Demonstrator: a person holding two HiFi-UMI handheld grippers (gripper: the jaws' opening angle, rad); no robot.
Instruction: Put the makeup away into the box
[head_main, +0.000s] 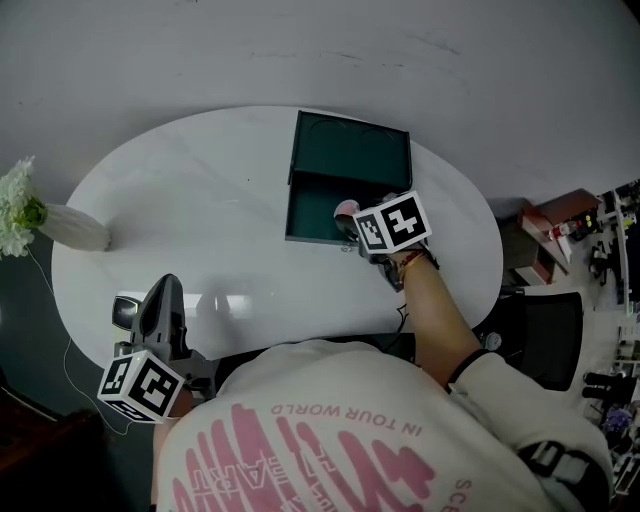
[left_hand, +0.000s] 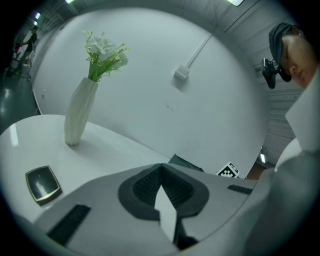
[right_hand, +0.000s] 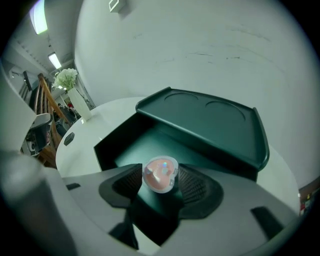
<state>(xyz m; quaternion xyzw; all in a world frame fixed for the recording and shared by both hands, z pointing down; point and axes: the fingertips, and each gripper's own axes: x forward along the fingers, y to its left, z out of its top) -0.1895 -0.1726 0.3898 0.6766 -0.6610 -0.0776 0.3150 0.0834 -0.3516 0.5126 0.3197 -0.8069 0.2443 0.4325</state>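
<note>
The makeup I am carrying is a small round pink pot, and my right tongs are clamped on it, one ribbed pad pressing on each side. The pot hangs just over the open bottom of the dark green box. I cannot tell whether it touches the floor of the box. In the head view the right tongs reach in over the box's near right corner, and the pot shows as a pale pink rim at their tip. Straight beyond the tongs the box's lid stands open behind the tray, with two shallow round hollows in its inner face.

My left tongs are together, tips touching, with nothing between them. They sit well apart from the box, low over the near left edge of the white desk. Just to the left of these tongs a second piece of makeup, a flat dark compact with a shiny face, lies on the desk. Further off, ahead and to the left of them, a white ribbed vase of white flowers stands upright. The box's corner shows past the left tongs to their right.
</note>
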